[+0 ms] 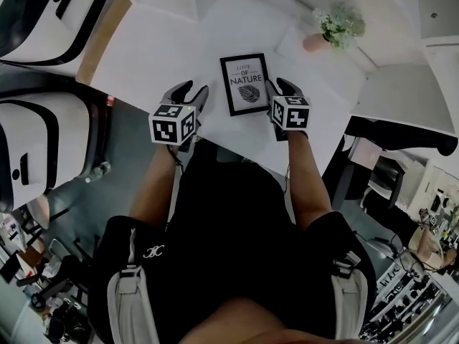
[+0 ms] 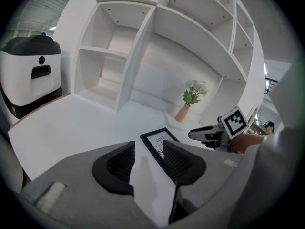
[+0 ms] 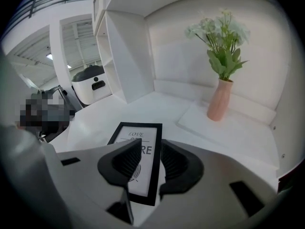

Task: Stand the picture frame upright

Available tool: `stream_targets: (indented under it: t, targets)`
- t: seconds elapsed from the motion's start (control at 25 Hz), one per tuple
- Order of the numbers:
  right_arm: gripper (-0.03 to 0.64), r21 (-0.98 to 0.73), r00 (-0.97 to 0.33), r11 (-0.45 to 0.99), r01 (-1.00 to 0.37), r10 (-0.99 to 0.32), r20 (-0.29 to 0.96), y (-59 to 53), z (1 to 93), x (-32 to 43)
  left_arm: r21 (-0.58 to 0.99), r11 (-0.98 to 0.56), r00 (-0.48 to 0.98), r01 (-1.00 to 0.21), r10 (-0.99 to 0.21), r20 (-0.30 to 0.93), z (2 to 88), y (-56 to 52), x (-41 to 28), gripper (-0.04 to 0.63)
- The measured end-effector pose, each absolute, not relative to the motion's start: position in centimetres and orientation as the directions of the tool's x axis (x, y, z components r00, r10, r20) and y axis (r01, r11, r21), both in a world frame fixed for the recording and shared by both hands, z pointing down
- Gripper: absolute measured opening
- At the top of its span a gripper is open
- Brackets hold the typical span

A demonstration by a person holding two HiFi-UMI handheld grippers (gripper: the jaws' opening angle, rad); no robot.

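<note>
A black picture frame (image 1: 246,84) with a leaf print lies flat, face up, on the white table (image 1: 150,56). My left gripper (image 1: 188,95) hovers just left of the frame's near left corner with its jaws open. In the left gripper view only bare table shows between them, and the frame (image 2: 157,141) lies just ahead to the right. My right gripper (image 1: 281,90) is at the frame's right side, open. In the right gripper view its jaws straddle the right edge of the frame (image 3: 138,147) without pressing on it.
A pink vase of pale flowers (image 1: 336,29) stands on a low white ledge at the back right. White open shelving (image 2: 143,46) rises behind the table. A white-and-black machine (image 1: 43,20) sits to the left. The table's near edge is right by the person's body.
</note>
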State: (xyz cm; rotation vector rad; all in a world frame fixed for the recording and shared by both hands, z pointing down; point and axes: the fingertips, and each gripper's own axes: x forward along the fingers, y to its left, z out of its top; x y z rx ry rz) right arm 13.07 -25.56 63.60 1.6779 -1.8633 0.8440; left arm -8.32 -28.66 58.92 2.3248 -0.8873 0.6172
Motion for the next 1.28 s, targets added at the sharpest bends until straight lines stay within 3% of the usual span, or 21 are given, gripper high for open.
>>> stream_targets:
  t: [0.44,0.76,1.04,1.28]
  targets:
    - [0.117,-0.142,-0.136,0.037,-0.989,-0.598,0.79,-27.3,68.4,13.4,0.35,-0.603,0.651,-0.717,-0.4,0.645,61.5,-28.2,-9.3,0.184]
    - [0.114,-0.123,-0.12,0.028,-0.992,-0.501,0.857,-27.7,70.5,13.3,0.343,-0.578,0.635,-0.741,-0.434,0.639,61.5,-28.7,-10.5,0.184]
    - [0.067,-0.209,-0.196,0.001,-0.978,-0.363,0.911,-27.7,71.0,13.7,0.347,-0.579,0.638,-0.738,-0.431,0.638,61.5,-28.5,-10.7,0.184]
    - [0.066,-0.204,-0.179,-0.024,-0.979,-0.383,0.906,-27.7,71.0,13.8,0.351,-0.586,0.645,-0.731,-0.424,0.636,61.6,-28.3,-9.9,0.184]
